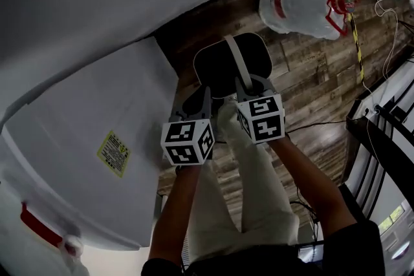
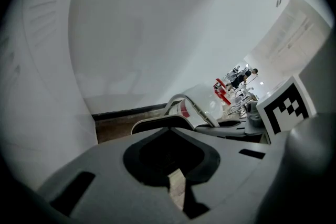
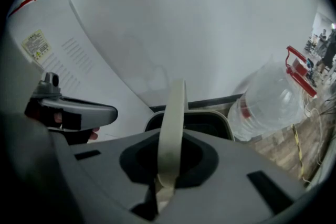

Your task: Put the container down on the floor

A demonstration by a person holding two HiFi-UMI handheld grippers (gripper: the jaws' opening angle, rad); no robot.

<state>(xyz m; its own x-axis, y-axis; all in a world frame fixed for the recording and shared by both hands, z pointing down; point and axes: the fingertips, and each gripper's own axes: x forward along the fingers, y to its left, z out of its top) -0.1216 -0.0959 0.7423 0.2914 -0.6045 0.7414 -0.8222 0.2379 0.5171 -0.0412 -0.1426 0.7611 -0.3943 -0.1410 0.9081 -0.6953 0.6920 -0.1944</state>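
Note:
The container [image 1: 223, 68] is a dark bin with a cream rim and a cream strap handle [image 1: 238, 61], seen from above over the wooden floor. My right gripper [image 1: 249, 88] is shut on that handle; in the right gripper view the handle [image 3: 173, 128] runs straight into the closed jaws of the right gripper [image 3: 166, 178], with the bin's rim [image 3: 220, 117] beyond. My left gripper [image 1: 194, 103] hovers beside the bin at its left, shut with nothing in it. The left gripper view shows the bin [image 2: 157, 124] just ahead of the left gripper [image 2: 176, 186]. Whether the bin's base touches the floor I cannot tell.
A large white curved body with a yellow label [image 1: 114, 153] fills the left side. A clear water bottle [image 1: 301, 0] with a red handle lies on the floor behind the bin. Cables [image 1: 388, 6] and a black frame [image 1: 381, 139] are at the right. Light-trousered legs [image 1: 252, 191] stand below.

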